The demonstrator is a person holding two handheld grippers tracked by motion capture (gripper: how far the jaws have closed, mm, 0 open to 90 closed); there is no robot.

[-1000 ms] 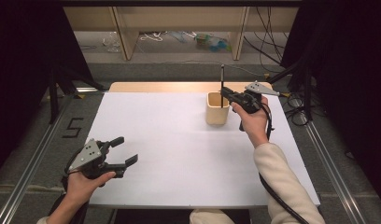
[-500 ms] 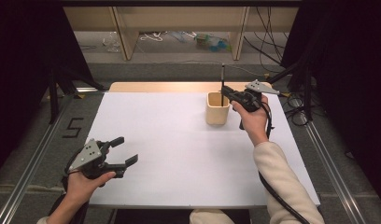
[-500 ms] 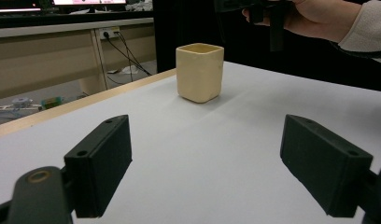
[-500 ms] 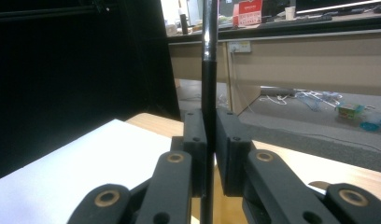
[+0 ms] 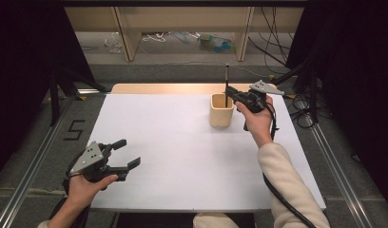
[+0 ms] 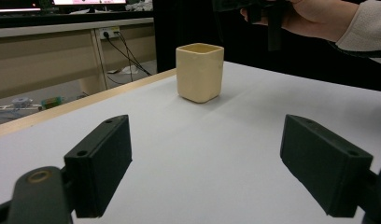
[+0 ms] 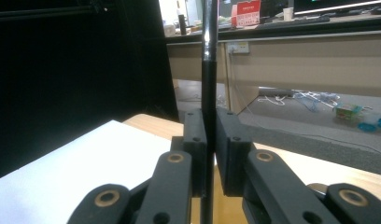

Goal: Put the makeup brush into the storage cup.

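A cream square cup [image 5: 221,110] [image 6: 200,72] stands upright on the white table sheet [image 5: 182,142], right of centre toward the far edge. My right gripper [image 5: 231,96] [image 7: 208,154] hovers at the cup's right rim, shut on a thin black pen [image 5: 227,80] [image 7: 209,79] held upright with its lower end over or inside the cup. At the near left corner, my left gripper [image 5: 126,154] [image 6: 207,161] rests open, nothing between its jaws, facing the cup from far off.
A light wooden strip [image 5: 159,88] edges the table at the back. Wooden shelf legs [image 5: 126,38], cables [image 5: 156,37] and clutter lie on the floor beyond. Metal rails [image 5: 28,175] run along both sides, with a "5" marking [image 5: 74,129] at left.
The right gripper and the pen have dropped slightly toward the cup. The left gripper has not moved.
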